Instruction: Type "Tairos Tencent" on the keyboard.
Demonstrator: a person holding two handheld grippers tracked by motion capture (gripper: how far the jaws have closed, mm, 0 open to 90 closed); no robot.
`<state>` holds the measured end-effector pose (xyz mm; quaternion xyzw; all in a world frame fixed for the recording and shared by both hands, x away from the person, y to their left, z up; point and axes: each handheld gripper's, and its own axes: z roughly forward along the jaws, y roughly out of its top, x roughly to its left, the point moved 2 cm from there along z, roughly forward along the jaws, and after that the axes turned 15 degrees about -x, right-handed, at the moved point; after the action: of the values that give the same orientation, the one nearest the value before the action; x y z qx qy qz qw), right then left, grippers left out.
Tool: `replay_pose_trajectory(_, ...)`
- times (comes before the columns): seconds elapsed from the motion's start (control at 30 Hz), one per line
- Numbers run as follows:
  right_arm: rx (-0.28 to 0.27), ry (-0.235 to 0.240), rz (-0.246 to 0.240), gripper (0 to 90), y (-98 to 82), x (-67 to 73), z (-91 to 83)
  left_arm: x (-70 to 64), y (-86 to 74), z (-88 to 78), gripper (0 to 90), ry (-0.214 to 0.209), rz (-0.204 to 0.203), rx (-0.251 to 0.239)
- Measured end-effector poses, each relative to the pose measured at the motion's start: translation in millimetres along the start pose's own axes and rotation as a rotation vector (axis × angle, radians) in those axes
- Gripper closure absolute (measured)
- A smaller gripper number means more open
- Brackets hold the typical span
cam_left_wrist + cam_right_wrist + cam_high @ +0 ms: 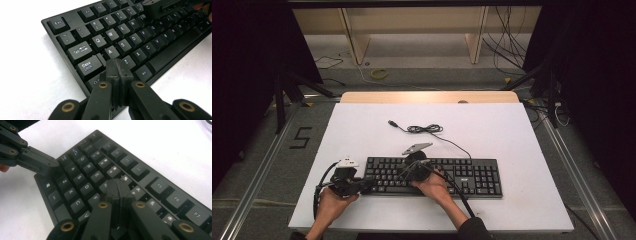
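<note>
A black keyboard lies on the white table, its cable running back to a loose coil and a USB plug. My left gripper is at the keyboard's left end. In the left gripper view its jaws are shut with nothing between them, the tip over the keys by Shift and Z. My right gripper is shut too, held over the left-middle of the keyboard. In its own view the tip hovers over the upper letter rows.
The other gripper shows in each gripper view: the right one at the top right, the left one at the upper left. Wooden shelf legs and loose cables lie on the floor beyond the table.
</note>
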<state>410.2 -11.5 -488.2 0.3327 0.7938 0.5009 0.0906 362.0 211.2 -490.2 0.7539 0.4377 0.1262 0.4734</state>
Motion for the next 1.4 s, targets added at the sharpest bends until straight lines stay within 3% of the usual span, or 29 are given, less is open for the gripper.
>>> replay_pose_trajectory(0.83, 0.014, -0.005, 0.004, 90.0, -2.7, -0.4, 4.2, -0.8, -1.5, 3.2, 89.0, -0.002, -0.006, 0.013)
replay_pose_trajectory(1.0, -0.032, 0.011, 0.033, 87.0, 2.9, -2.8, -5.3, -2.7, 1.9, 1.0, 86.8, -0.018, -0.014, -0.019)
replay_pose_trajectory(1.27, -0.071, 0.019, 0.028, 80.4, 6.7, -5.2, -20.9, -3.3, 7.5, -2.2, 82.5, -0.028, -0.019, -0.089)
replay_pose_trajectory(1.4, -0.08, 0.019, 0.036, 75.2, 5.2, -8.3, -26.9, -3.0, 8.9, -1.5, 79.3, -0.033, -0.021, -0.101)
